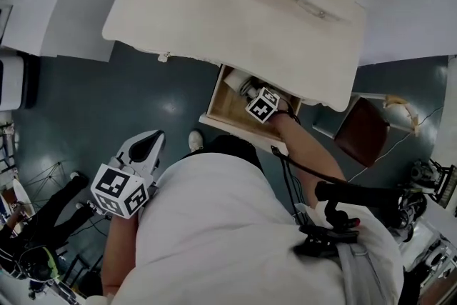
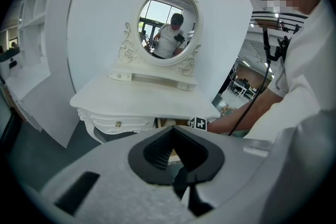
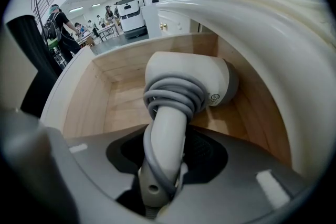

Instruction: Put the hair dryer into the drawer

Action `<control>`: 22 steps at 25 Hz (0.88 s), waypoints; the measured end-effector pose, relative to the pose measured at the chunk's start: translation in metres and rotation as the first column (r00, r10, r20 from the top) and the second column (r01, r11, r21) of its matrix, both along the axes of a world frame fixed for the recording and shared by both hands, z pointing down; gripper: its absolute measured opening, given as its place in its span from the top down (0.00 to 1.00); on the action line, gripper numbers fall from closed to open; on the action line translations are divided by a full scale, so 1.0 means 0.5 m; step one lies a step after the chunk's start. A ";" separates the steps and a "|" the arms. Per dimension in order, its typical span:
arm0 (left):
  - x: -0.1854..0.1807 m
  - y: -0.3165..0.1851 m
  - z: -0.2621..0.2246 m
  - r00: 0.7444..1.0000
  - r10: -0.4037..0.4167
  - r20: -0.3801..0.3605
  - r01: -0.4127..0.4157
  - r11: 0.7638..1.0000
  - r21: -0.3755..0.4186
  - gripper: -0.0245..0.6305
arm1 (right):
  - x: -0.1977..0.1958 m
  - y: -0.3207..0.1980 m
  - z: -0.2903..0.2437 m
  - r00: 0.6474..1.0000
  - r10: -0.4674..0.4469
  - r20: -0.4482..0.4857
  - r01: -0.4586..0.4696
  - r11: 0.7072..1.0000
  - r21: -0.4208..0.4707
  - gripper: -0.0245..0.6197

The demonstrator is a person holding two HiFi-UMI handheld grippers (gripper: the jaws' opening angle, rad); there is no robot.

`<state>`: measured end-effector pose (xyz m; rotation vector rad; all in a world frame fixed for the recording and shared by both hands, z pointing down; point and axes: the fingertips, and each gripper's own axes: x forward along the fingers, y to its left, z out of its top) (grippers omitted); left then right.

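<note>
A white carved-wood dressing table [image 1: 235,18] stands on the dark blue-grey floor [image 1: 107,103]. Its curved top is bare except at the back, where an oval mirror in a scrolled white frame [image 2: 168,23] rises from a low white base with small knobbed drawers [image 2: 152,77].

Under the top, a pale plank-lined wooden drawer [image 3: 84,97] is pulled out toward me. My right gripper [image 3: 167,157] holds a white plastic hair dryer [image 3: 189,81], grey cord wound round its handle, with its head low inside the drawer. I cannot tell whether it touches the boards.

A dark brown seat [image 1: 363,131] stands on the floor just beside the table.
</note>
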<state>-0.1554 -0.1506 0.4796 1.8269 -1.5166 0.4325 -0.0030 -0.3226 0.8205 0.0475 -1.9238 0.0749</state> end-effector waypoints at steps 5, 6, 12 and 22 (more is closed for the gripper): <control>0.004 0.012 0.009 1.000 -0.017 -0.004 0.017 1.000 -0.009 0.96 | 0.005 0.000 0.014 1.000 -0.009 0.002 0.009 1.000 0.012 0.70; 0.007 0.013 0.010 1.000 -0.017 -0.005 0.017 1.000 -0.010 0.96 | 0.007 0.000 0.015 1.000 -0.009 0.003 0.009 1.000 0.015 0.70; 0.024 0.015 0.009 1.000 -0.010 0.002 0.010 1.000 -0.014 0.96 | 0.010 0.000 0.016 1.000 0.001 0.021 -0.001 1.000 0.020 0.69; 0.051 0.009 0.014 1.000 0.019 0.000 -0.019 1.000 -0.023 0.96 | 0.019 -0.001 0.020 0.998 0.044 0.048 -0.044 0.999 0.004 0.68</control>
